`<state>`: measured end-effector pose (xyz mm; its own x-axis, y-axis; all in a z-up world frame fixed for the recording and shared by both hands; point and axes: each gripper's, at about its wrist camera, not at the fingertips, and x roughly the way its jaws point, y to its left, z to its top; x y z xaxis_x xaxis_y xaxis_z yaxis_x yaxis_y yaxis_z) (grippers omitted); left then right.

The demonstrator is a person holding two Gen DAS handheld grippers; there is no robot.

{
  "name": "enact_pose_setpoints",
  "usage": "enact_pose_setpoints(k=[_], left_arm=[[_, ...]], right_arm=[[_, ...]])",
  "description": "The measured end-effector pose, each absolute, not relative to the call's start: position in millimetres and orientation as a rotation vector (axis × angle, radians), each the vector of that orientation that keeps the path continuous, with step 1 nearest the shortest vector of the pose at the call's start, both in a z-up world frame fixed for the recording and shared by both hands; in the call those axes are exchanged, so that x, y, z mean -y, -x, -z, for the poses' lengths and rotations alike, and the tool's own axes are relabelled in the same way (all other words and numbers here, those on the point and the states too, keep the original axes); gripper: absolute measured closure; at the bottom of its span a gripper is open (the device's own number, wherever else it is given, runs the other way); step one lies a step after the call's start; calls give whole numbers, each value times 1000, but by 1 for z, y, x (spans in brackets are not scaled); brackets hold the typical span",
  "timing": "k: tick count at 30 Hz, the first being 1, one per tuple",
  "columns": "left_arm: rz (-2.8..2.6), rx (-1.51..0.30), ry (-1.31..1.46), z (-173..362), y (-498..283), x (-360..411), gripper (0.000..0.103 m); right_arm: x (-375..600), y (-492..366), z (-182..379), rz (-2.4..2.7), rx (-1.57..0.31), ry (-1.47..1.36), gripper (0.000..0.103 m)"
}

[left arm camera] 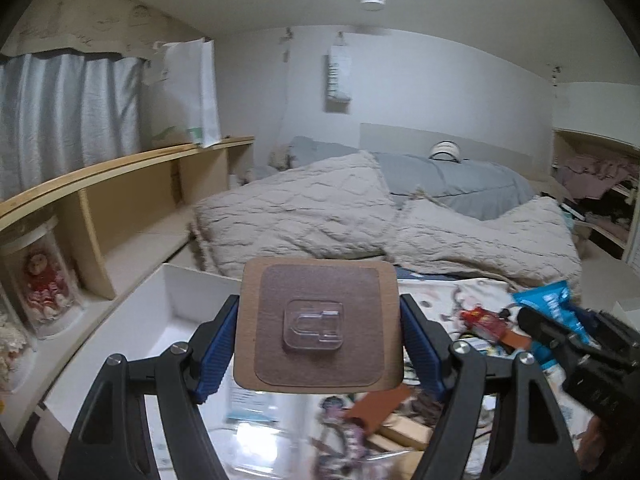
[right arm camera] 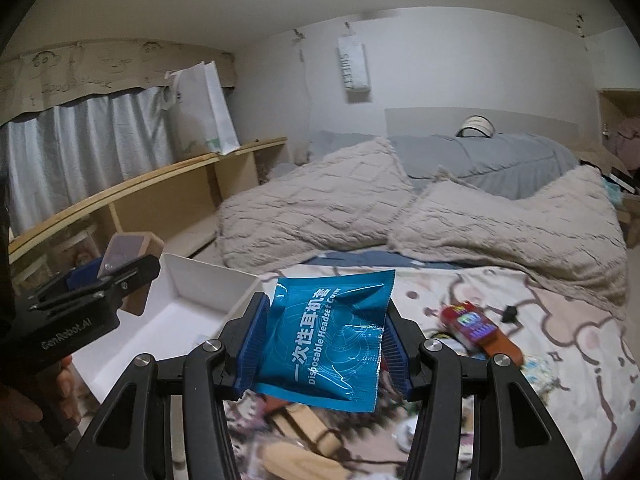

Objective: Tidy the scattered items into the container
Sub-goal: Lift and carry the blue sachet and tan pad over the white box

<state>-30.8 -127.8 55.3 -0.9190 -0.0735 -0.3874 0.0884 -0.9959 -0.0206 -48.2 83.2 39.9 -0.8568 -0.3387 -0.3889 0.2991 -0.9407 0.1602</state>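
My left gripper (left arm camera: 318, 338) is shut on a brown square adhesive hook pad (left arm camera: 318, 324) with a clear plastic hook, held above the white open box (left arm camera: 176, 292). My right gripper (right arm camera: 322, 344) is shut on a blue headset-cover packet (right arm camera: 332, 332), held above the bed just right of the white box (right arm camera: 200, 280). The left gripper with its pad also shows in the right wrist view (right arm camera: 120, 264), over the box's left side. Scattered items lie on the patterned sheet: a red packet (right arm camera: 466, 320), a small black piece (right arm camera: 510, 312) and blurred wooden and paper items below the grippers.
Beige quilted blankets (right arm camera: 440, 216) and a grey duvet (right arm camera: 480, 156) lie behind on the bed. A wooden shelf (left arm camera: 120, 200) runs along the left wall with a doll in a clear jar (left arm camera: 42, 280). Cluttered shelves (left arm camera: 600, 184) stand at the right.
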Motion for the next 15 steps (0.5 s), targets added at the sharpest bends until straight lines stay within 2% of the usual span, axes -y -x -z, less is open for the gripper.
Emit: enact_pose_setpoints(k=[15], left_arm=[[2769, -101, -781, -2, 47, 213, 27]], right_arm=[[-6, 76, -34, 2605, 100, -684, 49]])
